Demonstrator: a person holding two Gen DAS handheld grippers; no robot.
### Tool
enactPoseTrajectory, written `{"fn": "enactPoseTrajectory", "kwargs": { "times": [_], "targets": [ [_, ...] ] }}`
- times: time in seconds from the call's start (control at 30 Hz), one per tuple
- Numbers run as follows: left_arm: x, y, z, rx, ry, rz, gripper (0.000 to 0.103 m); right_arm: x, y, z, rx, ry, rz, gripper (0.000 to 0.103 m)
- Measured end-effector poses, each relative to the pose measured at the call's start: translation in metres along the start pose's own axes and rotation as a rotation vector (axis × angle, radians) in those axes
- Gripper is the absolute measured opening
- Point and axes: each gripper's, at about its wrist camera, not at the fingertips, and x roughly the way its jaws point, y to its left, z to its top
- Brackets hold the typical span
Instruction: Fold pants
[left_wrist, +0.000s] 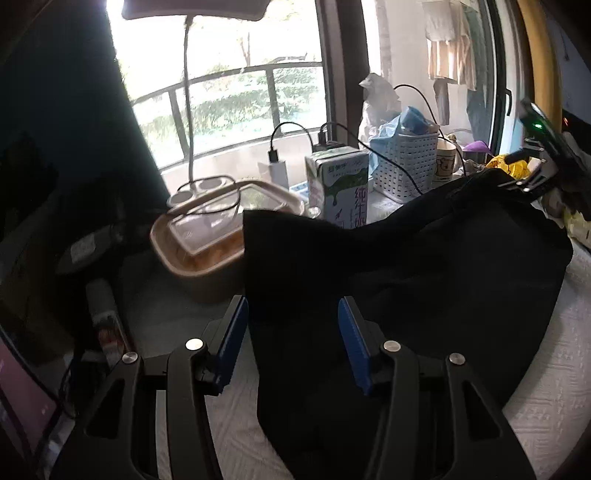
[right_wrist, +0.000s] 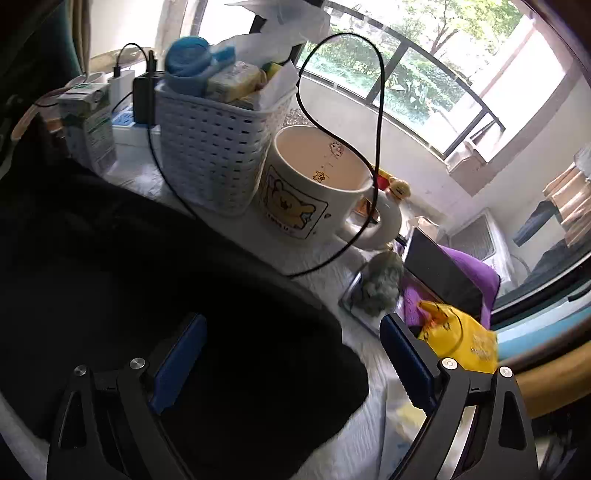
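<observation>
Blue pads of the left gripper (left_wrist: 291, 332) stand apart low in the frame, pinching nothing. Black pants (left_wrist: 388, 266) lie between them on the white cloth (left_wrist: 546, 387). Right gripper (right_wrist: 291, 358) gapes wide over the pants, near a bear mug (right_wrist: 314, 184).

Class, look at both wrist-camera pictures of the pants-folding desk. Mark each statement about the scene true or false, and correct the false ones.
1. The pants are black. True.
2. The right gripper is clamped shut on the pants. False: its jaws stand wide open.
3. The mug stands beside the white basket. True.
4. The mug lies on its side. False: it stands upright.
5. The left gripper is open over the pants. True.
</observation>
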Motion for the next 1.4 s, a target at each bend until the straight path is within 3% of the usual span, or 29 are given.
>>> {"fn": "enactPoseTrajectory", "kwargs": {
  "times": [0.17, 0.33, 0.43, 0.57, 0.73, 0.93, 1.13, 1.2, 1.3, 1.4],
  "targets": [
    [-0.007, 0.006, -0.014, -0.062, 0.031, -0.031, 0.051, -0.033, 0.014, 0.002, 0.045, -0.099, 0.113, 0.095],
    [-0.017, 0.006, -0.027, -0.099, 0.033, -0.045, 0.051, -0.031, 0.071, 0.041, -0.014, -0.148, 0.278, 0.093],
    [-0.017, 0.011, -0.032, -0.130, 0.043, -0.040, 0.051, -0.007, 0.120, 0.063, -0.097, -0.091, 0.320, 0.062],
    [-0.015, 0.027, -0.041, -0.207, 0.069, -0.028, 0.051, 0.025, 0.160, 0.080, -0.133, -0.019, 0.393, 0.052],
    [-0.009, 0.048, -0.052, -0.297, 0.102, -0.026, 0.052, 0.055, 0.183, 0.100, -0.150, 0.022, 0.366, 0.052],
    [-0.008, 0.054, -0.054, -0.342, 0.113, -0.020, 0.053, 0.053, 0.158, 0.118, -0.017, -0.039, 0.236, 0.052],
    [-0.023, 0.047, -0.054, -0.356, 0.089, -0.040, 0.062, -0.018, 0.128, 0.075, 0.070, -0.161, 0.242, 0.053],
    [-0.026, 0.039, -0.054, -0.358, 0.096, -0.069, 0.062, -0.041, 0.114, 0.045, 0.133, -0.187, 0.252, 0.056],
    [-0.031, 0.023, -0.056, -0.337, 0.114, -0.099, 0.062, -0.066, 0.098, -0.007, 0.229, -0.199, 0.240, 0.068],
    [-0.033, 0.004, -0.059, -0.308, 0.140, -0.126, 0.062, -0.084, 0.079, -0.078, 0.345, -0.184, 0.200, 0.070]
  ]
}}
